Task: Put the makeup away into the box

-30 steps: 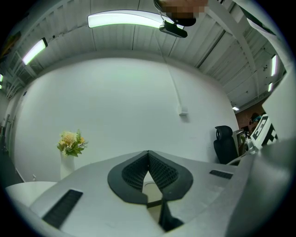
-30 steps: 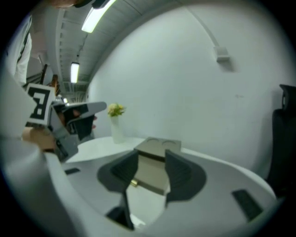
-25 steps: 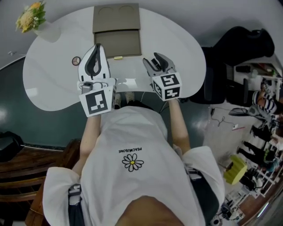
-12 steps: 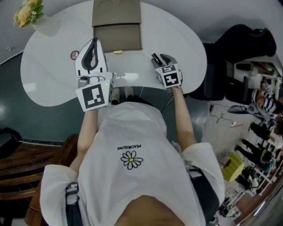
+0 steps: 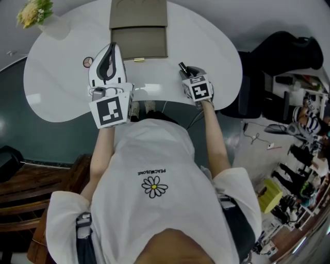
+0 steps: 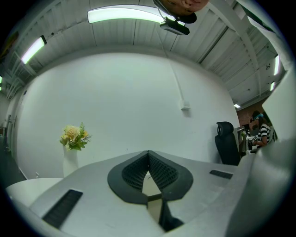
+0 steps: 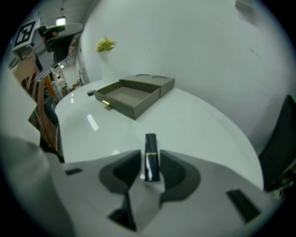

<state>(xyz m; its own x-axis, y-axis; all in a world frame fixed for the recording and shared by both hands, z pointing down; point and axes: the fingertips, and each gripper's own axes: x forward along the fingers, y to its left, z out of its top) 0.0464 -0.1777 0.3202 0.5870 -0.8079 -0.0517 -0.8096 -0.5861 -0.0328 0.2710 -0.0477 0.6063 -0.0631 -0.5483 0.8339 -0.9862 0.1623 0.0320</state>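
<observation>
A black lipstick tube [image 7: 151, 142] with a gold band lies on the white table [image 5: 62, 87], pointing away from me. My right gripper [image 7: 150, 158] is tilted down over it with one jaw on each side. Its jaws have just been closing, and a thin gap still shows beside the tube. In the head view the tube [image 5: 182, 66] pokes out past the right gripper [image 5: 186, 71]. The open olive box [image 5: 138, 36] sits at the table's far middle. My left gripper [image 5: 110, 47] hovers level left of the box front, shut and empty, tips touching [image 6: 148, 155].
A short gold tube [image 5: 138, 60] lies at the box's front edge. A small round item [image 5: 88, 62] rests left of my left gripper. A vase of flowers [image 5: 36, 13] stands at the far left corner. A black chair [image 5: 258, 87] is right of the table.
My right gripper has dropped down to the table and tipped forward over the lipstick tube, and its jaws have narrowed around it. The left gripper has stayed where it was.
</observation>
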